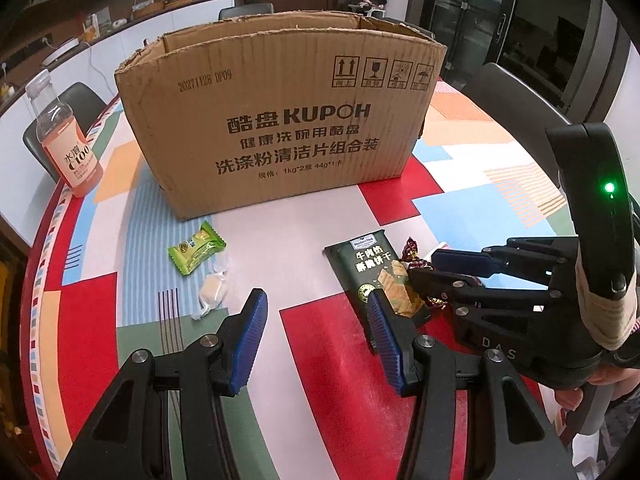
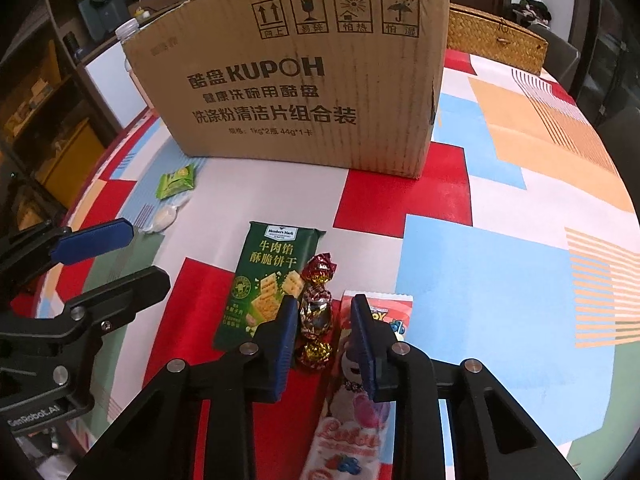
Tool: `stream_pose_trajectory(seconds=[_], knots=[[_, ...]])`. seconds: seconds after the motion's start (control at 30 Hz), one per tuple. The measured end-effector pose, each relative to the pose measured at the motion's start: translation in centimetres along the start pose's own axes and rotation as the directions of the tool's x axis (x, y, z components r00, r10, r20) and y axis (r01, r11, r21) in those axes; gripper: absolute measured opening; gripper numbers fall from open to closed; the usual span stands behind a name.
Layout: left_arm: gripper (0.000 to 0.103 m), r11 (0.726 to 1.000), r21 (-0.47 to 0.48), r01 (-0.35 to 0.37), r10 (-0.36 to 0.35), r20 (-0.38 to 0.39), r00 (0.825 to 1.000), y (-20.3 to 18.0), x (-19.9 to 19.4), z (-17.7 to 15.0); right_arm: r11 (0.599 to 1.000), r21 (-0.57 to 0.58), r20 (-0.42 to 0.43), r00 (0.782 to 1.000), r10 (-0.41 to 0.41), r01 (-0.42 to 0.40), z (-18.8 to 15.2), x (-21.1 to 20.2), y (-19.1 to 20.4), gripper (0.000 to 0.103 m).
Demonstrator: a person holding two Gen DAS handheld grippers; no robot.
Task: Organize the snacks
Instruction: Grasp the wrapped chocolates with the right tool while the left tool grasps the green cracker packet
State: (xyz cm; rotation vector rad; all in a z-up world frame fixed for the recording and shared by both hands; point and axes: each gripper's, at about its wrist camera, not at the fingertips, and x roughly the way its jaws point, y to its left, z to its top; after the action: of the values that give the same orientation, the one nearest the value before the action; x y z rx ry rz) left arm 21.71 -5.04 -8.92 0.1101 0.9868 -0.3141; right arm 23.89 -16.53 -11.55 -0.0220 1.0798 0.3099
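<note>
Patchwork-patterned surface (image 2: 500, 248) | cardboard box (image 2: 304, 80) top centre | right hand-held gripper (image 2: 325, 320) narrow, straddling foil candies (image 2: 317, 312), grip unclear | left hand-held gripper (image 1: 316, 316) part-open, empty, lower centre

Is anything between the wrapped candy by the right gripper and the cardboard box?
Nothing visible blocks it. The foil-wrapped candy lies between the right gripper's fingers, with bare tablecloth up to the cardboard box. The green cracker pack lies beside it, not ahead. The box wall itself must be cleared.
</note>
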Motion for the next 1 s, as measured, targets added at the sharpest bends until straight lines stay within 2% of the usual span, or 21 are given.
stream_pose_trajectory(seconds=[0.23, 0.47, 0.7, 0.83, 1.0], knots=[[0.051, 1.0, -0.003, 0.001, -0.001, -0.006, 1.0, 0.1, 0.3, 0.0, 1.0, -0.004, -0.007, 1.0, 0.017, -0.017, 0.1, 0.4, 0.4, 0.02], [0.051, 1.0, -0.009, 0.016, -0.016, -0.007, 1.0, -0.5, 0.4, 0.2, 0.999, 0.018, 0.013, 0.999, 0.031, -0.031, -0.2, 0.1, 0.0, 0.019], [0.051, 0.999, -0.026, 0.029, -0.03, -0.018, 0.999, -1.5, 1.2, 0.9, 0.996, 0.073, 0.079, 0.996, 0.037, -0.043, -0.2, -1.6, -1.3, 0.019], [0.051, 0.998, -0.044, 0.044, -0.046, -0.036, 0.998, -2.5, 2.3, 1.7, 0.996, 0.083, 0.133, 0.991, 0.009, -0.02, 0.0, -3.0, -2.2, 0.019], [0.051, 0.997, -0.063, 0.045, -0.049, -0.076, 0.996, -3.7, 4.2, 2.4, 0.994, 0.111, 0.152, 0.988, -0.014, -0.003, 0.2, -3.6, -3.8, 0.019]])
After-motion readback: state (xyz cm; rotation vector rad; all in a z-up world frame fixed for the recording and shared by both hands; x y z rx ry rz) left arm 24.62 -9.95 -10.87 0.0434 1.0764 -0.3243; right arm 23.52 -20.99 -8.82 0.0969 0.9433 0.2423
